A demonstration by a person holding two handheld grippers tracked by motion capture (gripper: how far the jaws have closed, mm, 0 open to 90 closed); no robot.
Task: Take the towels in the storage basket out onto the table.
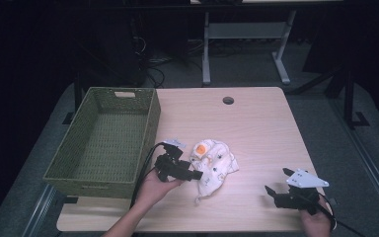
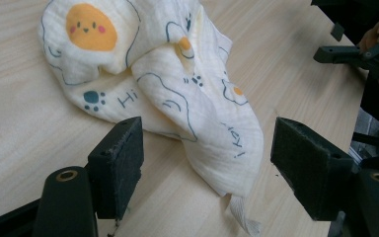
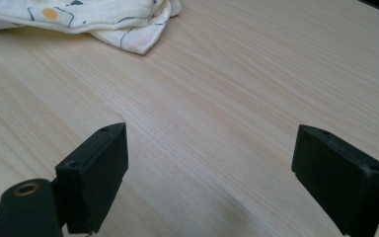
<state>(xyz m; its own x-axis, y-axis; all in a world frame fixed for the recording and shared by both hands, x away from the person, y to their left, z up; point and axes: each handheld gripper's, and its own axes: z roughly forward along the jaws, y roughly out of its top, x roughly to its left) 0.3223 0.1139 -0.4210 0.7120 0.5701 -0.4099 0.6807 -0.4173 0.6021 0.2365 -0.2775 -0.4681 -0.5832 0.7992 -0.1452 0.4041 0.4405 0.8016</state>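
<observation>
Lying crumpled near the middle of the wooden table [image 1: 256, 128], just right of the woven basket [image 1: 103, 143]: a cream muslin cloth [image 1: 212, 165] printed with orange egg-yolk faces, blue paw marks and small lettering. Bunching into soft folds, trailing one narrow corner toward the table's near edge.

Hovering right at the cloth's near-left edge: the left gripper [image 1: 193, 174], jaws standing wide apart and clamping nothing. Straddling the cloth's lower fold in the left gripper view [image 2: 207, 153], pads to either side and not pressing on the fabric. Gripping the tool from below: the person's left hand [image 1: 153, 187].

Resting well apart, near the table's right front corner: the right gripper [image 1: 271, 190], jaws likewise spread wide over bare wood, holding nothing, grey three-cornered plate on top. Showing the cloth's edge far off at top left in the right gripper view [image 3: 103, 19].

Sitting at the table's left side: the olive-green basket, nothing visible inside.
</observation>
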